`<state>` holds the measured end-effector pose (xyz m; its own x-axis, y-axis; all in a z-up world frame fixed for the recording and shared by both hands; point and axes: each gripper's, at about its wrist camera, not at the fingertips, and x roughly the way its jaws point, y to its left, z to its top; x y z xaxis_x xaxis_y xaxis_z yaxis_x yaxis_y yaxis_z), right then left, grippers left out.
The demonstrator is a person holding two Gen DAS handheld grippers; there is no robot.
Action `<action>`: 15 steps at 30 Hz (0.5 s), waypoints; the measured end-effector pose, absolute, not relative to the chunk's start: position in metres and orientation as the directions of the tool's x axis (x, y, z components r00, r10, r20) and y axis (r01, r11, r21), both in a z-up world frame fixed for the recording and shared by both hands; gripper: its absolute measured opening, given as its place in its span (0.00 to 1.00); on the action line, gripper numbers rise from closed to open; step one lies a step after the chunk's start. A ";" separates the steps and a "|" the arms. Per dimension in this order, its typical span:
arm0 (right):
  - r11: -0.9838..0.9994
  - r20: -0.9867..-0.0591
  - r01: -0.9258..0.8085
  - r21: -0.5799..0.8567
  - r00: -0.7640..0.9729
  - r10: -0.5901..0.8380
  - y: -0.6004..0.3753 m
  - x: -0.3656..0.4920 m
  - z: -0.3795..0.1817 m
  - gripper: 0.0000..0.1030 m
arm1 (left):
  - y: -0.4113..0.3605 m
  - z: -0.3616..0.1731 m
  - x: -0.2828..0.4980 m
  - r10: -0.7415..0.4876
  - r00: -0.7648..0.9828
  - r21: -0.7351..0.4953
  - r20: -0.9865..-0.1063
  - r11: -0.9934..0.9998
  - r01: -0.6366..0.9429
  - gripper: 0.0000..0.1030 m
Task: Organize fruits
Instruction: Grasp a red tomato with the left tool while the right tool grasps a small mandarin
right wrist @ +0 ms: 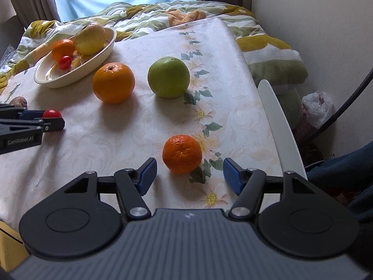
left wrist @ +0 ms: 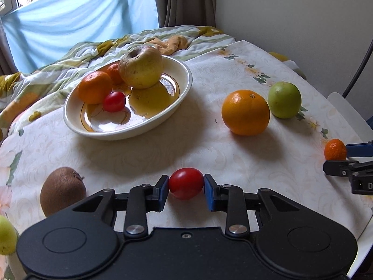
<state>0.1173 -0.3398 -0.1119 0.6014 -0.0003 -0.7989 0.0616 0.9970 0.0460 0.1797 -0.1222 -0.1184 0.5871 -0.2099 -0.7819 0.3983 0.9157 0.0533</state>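
My left gripper point(left wrist: 186, 184) is shut on a red cherry tomato point(left wrist: 185, 183) just above the tablecloth; it also shows in the right wrist view point(right wrist: 51, 113). My right gripper point(right wrist: 190, 171) is open, its jaws on either side of a small mandarin point(right wrist: 182, 154) that sits on the cloth. A cream bowl point(left wrist: 181, 93) at the back left holds a yellow apple point(left wrist: 141, 67), two mandarins point(left wrist: 94, 87) and another cherry tomato point(left wrist: 114, 101). A large orange point(left wrist: 245, 112) and a green apple point(left wrist: 284, 99) sit on the cloth to the right.
A kiwi point(left wrist: 63, 190) lies at the left front, with a green fruit point(left wrist: 7, 234) at the left edge. A rumpled quilt point(left wrist: 70, 58) lies behind the table. A white chair back point(right wrist: 279, 126) stands along the table's right edge.
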 end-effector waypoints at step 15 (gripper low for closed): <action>0.999 -0.790 0.027 0.020 0.613 -0.001 -0.332 0.124 -0.107 0.50 | -0.114 -0.113 0.164 -0.219 0.594 0.025 -0.774 0.927 0.373 0.35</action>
<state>0.1240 -0.3320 -0.1071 0.6127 -0.0012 -0.7903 0.0275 0.9994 0.0198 0.1639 -0.1139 -0.1127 0.5942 -0.2186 -0.7740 0.3733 0.9274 0.0247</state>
